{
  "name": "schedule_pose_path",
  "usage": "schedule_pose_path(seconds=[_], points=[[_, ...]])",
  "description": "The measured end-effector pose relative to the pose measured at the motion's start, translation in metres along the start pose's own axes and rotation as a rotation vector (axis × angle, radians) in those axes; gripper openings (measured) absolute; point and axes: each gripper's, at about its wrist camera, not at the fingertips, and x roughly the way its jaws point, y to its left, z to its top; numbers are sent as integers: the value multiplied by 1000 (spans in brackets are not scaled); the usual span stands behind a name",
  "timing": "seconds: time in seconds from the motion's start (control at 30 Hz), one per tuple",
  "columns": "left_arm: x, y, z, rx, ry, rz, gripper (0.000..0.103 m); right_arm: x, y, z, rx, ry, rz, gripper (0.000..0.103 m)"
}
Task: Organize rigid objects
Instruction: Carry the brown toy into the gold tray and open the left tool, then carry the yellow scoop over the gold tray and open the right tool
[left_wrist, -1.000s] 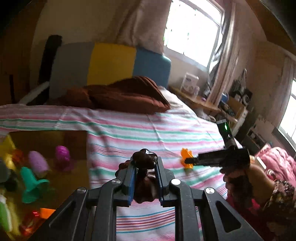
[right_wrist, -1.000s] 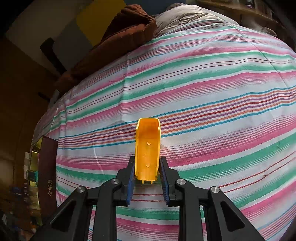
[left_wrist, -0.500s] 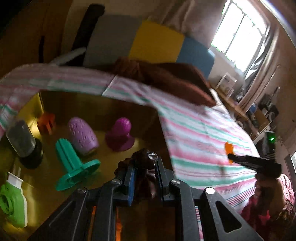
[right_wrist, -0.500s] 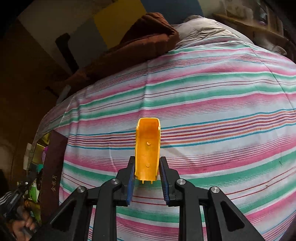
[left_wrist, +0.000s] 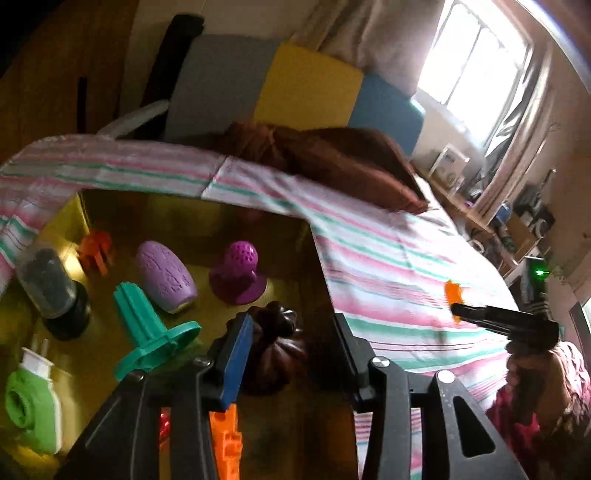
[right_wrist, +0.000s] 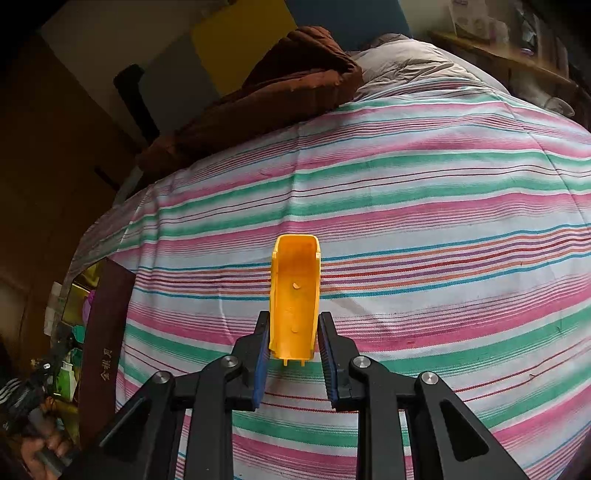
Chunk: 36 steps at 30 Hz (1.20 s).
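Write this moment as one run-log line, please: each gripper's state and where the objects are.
left gripper: open, over box | dark brown piece: between its jaws, in box | right gripper: shut on yellow piece, above striped bedsheet

Daylight from blown-out window (left_wrist: 476, 62), box (left_wrist: 122, 214) interior dim and yellowish, mild motion blur on left view, heavy fisheye bending and dark corners.

Left gripper (left_wrist: 291, 354) spread; right gripper (right_wrist: 294, 350) apparently clamped.
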Motion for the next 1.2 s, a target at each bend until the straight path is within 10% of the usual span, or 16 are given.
schedule_pose_path(seconds=[0.5,1.2], points=[[-80,50,-38,17,-80,72,43,-12,63,-11,-329,-43,-99,25],[-142,102,-27,-143,-232,235,43,-8,303,-110,-550,117,352,25]])
